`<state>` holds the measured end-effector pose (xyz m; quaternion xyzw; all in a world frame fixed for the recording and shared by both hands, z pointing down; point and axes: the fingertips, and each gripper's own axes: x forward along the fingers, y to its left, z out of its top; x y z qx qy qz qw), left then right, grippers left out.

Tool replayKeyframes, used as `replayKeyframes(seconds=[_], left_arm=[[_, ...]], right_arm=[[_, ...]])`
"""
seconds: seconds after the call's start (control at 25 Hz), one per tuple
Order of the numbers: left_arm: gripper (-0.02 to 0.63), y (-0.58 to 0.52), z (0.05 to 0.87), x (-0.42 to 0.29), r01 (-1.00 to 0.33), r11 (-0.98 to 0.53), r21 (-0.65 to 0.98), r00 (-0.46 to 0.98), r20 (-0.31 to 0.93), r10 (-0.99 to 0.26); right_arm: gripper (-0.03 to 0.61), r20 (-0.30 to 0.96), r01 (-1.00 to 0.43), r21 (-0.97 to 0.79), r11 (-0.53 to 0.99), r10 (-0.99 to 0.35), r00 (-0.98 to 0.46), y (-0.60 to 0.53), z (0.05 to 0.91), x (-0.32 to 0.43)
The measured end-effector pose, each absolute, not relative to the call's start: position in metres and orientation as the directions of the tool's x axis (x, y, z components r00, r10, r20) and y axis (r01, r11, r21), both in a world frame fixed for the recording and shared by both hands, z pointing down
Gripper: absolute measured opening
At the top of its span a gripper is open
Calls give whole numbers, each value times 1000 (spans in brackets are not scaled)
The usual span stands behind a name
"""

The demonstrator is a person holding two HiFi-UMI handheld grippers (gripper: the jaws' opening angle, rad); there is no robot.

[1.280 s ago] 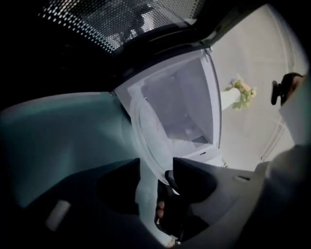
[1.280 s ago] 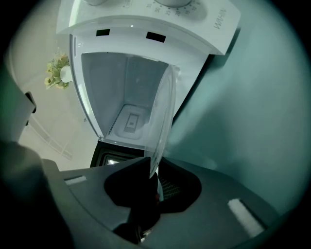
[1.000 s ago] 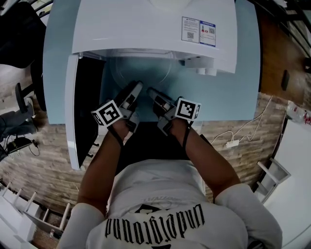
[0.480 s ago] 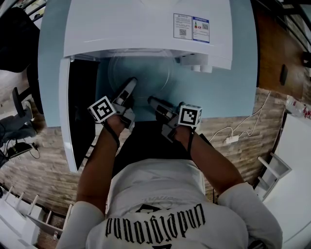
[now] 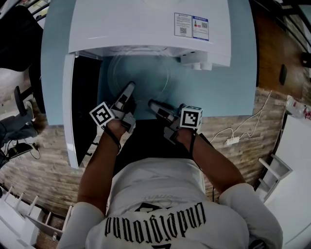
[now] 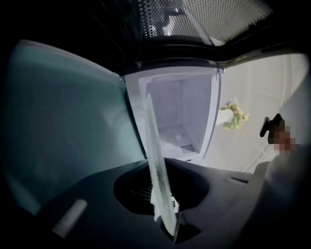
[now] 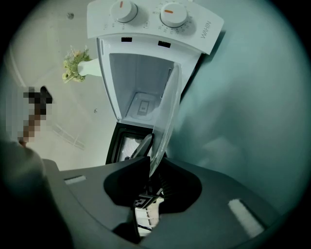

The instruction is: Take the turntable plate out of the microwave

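The clear glass turntable plate [image 5: 141,73] lies half out of the white microwave [image 5: 146,24], over the light blue table [image 5: 223,92]. Both grippers hold its near rim. In the left gripper view the plate [image 6: 154,155] runs edge-on between the jaws of my left gripper [image 6: 163,209], which are closing on it. My left gripper [image 5: 129,87] sits at the rim's left. In the head view my right gripper [image 5: 151,103] is at the rim's right. Its jaws [image 7: 151,170] grip the plate [image 7: 167,107] and are easing open slightly.
The microwave door [image 5: 70,107] stands open to the left of my left arm. The open cavity [image 7: 141,92] lies straight ahead, under two knobs [image 7: 146,12]. A white power strip and cable [image 5: 232,143] lie on the wooden floor at right. A flower vase [image 7: 77,65] stands beyond.
My right gripper has drawn back toward the person with the plate's rim. My left gripper has stayed at the rim and rolled a little.
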<state>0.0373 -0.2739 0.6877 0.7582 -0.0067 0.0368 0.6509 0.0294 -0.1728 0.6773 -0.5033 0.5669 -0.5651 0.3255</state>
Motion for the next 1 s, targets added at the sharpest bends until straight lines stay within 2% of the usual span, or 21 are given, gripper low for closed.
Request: replayKeyframes(seconds=[0.48, 1.0], left_arm=[[84, -250, 634, 9, 47, -119, 992, 999, -44, 27], [80, -199, 583, -6, 90, -133, 987, 996, -92, -13]], right_arm=[[55, 167, -266, -960, -88, -941, -293, -150, 630, 2], [55, 130, -309, -951, -23, -934, -332, -100, 580, -8]])
